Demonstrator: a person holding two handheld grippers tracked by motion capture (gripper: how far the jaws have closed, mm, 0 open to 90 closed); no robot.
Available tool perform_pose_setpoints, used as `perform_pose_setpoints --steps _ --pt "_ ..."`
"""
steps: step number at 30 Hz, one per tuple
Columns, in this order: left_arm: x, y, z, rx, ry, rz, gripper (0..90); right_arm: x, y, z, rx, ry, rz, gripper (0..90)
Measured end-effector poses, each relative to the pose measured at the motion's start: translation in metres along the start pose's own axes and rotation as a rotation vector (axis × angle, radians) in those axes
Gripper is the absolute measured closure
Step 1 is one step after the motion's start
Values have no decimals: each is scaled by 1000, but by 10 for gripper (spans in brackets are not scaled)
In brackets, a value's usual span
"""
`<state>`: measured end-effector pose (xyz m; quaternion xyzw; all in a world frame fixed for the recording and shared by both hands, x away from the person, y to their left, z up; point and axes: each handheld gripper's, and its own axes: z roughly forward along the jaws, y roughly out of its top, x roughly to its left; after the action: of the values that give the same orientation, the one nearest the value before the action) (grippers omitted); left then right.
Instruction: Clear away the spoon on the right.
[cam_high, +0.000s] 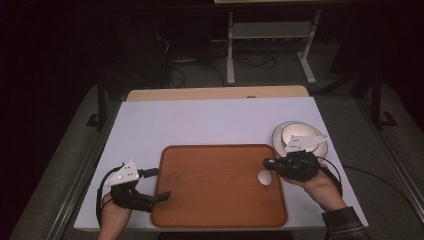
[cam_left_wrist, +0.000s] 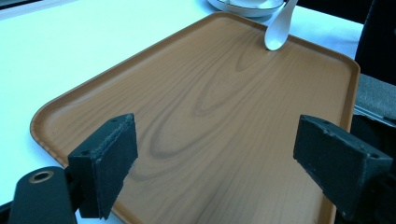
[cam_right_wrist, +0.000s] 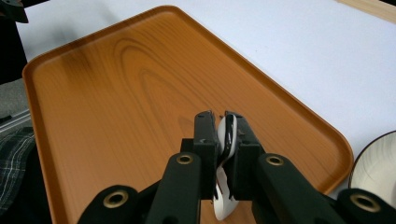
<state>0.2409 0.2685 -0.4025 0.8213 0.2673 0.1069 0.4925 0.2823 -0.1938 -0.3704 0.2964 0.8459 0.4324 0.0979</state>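
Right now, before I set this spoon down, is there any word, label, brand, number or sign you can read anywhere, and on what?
None: no readable text on the white spoon, the right gripper shut on it, the wooden tray, the white bowl, the table or the open left gripper.

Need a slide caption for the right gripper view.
Right gripper clamps a white spoon above the wooden tray.
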Motion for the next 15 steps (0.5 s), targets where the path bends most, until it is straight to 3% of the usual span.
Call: perform_pose_setpoints --steps 15 --pt "0 0 0 2 1 -3 133 1 15 26 -7 34 -32 831"
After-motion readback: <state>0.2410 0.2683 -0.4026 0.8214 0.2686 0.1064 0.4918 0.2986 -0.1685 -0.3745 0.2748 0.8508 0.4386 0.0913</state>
